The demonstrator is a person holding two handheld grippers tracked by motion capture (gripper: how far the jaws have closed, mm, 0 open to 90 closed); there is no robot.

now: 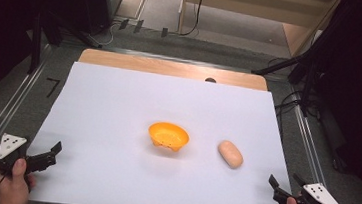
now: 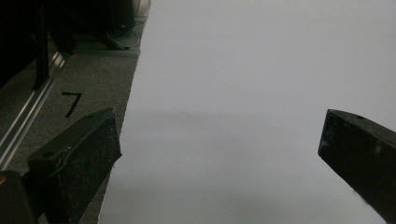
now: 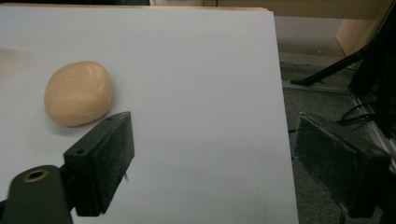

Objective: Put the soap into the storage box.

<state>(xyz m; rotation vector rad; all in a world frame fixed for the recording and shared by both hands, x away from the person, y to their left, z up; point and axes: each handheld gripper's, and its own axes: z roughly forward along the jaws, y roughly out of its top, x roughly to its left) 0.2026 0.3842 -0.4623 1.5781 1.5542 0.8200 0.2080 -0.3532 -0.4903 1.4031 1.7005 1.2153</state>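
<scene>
An orange bowl sits near the middle of the white sheet. To its right lies a tan, bread-like oval lump, seen up close at the left of the right gripper view. My left gripper rests at the sheet's near left edge, jaws wide apart over bare sheet. My right gripper is at the near right corner, open and holding nothing, a short way behind and to the right of the lump.
The sheet covers a wooden table framed by metal rails on grey carpet. Dark stands and cables stand around the far corners. A black mark is on the carpet left of the sheet.
</scene>
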